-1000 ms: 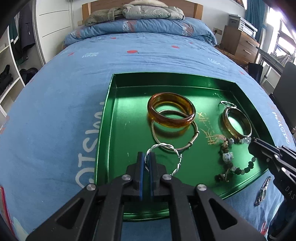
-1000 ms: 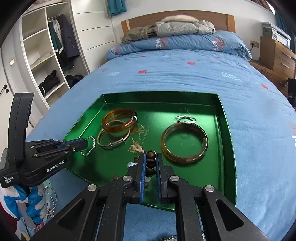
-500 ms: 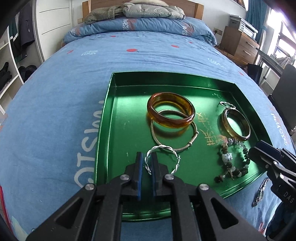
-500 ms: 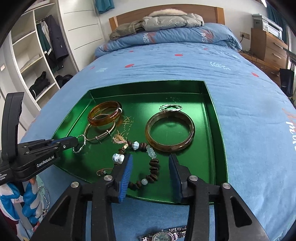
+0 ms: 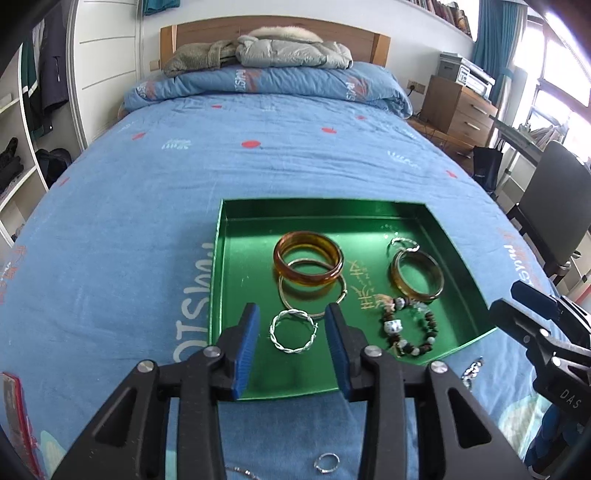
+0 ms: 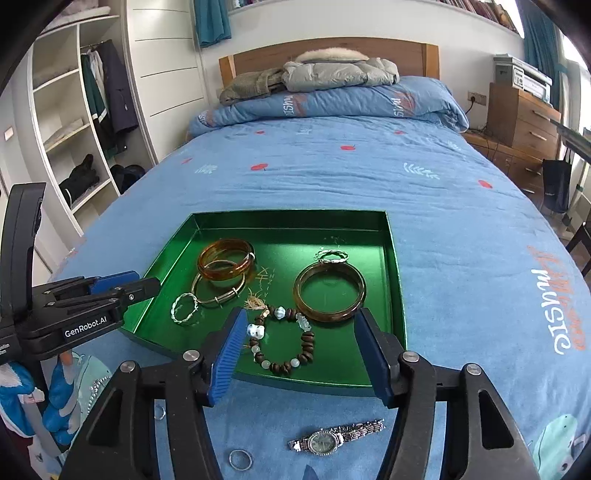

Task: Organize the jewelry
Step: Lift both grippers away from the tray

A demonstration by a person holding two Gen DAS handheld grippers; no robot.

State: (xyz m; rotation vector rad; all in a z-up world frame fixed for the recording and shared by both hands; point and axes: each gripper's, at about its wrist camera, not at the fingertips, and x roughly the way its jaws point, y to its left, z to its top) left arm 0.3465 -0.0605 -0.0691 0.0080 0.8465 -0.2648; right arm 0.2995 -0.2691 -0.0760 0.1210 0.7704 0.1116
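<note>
A green tray (image 5: 236, 280) (image 6: 397, 295) lies on the blue bed. My left gripper (image 5: 291, 332) hangs above its near left part, jaws opening, with a twisted silver bangle (image 5: 293, 331) (image 6: 184, 308) lying flat on the tray below them, untouched. My right gripper (image 6: 299, 334) is likewise opening above a beaded bracelet (image 6: 282, 339) (image 5: 408, 328) that rests in the tray. An amber bangle (image 5: 308, 263) leans on a thin metal bangle (image 5: 314, 291). A brown bangle (image 6: 329, 291) lies right, a small silver ring-bangle (image 6: 331, 256) behind it.
On the bedspread in front of the tray lie a silver wristwatch (image 6: 334, 438), a plain ring (image 6: 241, 459) and a small ring (image 5: 327, 462). A folded duvet and coats sit at the headboard (image 5: 273, 33). Shelves stand left, a wooden drawer unit (image 6: 524, 114) right.
Both grippers let go and opened, then rose back from the tray. The twisted silver bangle and the beaded bracelet now lie loose on the tray floor.
</note>
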